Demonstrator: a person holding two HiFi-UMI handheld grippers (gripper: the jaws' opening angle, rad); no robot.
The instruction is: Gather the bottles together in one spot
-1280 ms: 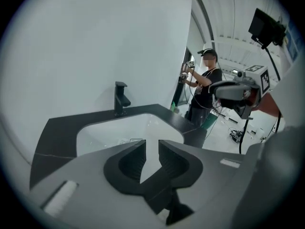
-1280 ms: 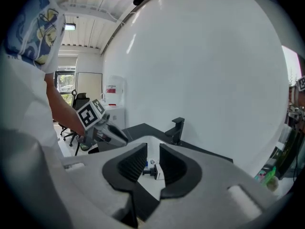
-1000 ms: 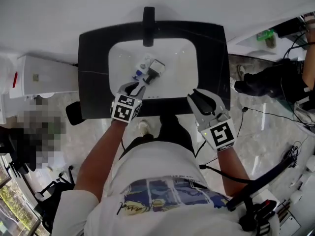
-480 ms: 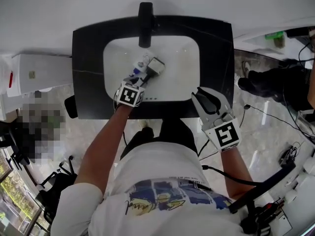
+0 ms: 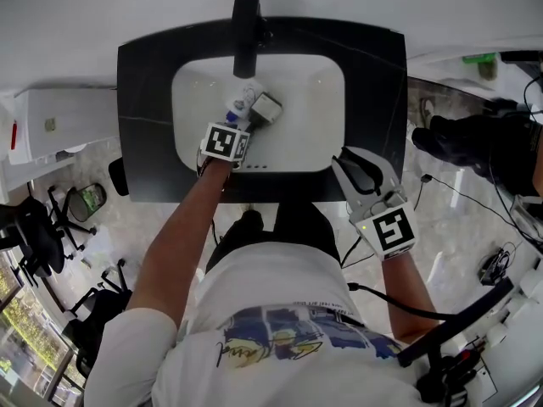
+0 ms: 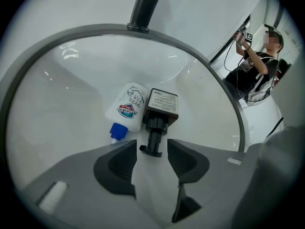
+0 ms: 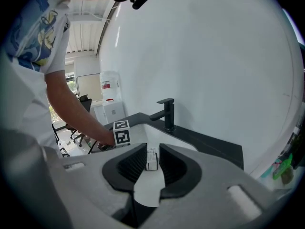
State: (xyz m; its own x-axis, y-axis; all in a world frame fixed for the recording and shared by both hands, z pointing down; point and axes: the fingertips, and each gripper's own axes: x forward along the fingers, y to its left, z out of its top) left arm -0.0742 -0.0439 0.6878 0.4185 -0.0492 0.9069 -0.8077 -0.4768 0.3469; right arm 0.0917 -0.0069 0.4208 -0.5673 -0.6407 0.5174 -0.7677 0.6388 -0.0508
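Our left arm has stretched forward since a second ago, carrying its tool from the front edge of the bench (image 5: 144,100) down into the sink (image 5: 314,117). Nearest us, the right tool (image 5: 356,161) hangs over that front edge, jaws parted, holding nothing. Further out, the left tool (image 6: 153,152) is opening: the pump nozzle of the dark pump bottle (image 6: 161,106) sits between its jaws, but the pads stand clear of it, so we judge this a release. Beyond the nozzle, that bottle lies on the basin floor beside the white bottle (image 6: 128,109) with the blue cap, and the two seem to touch. Farthest, the faucet (image 5: 245,36) stands above them. These two look gathered, and we see no other bottle in the sink.
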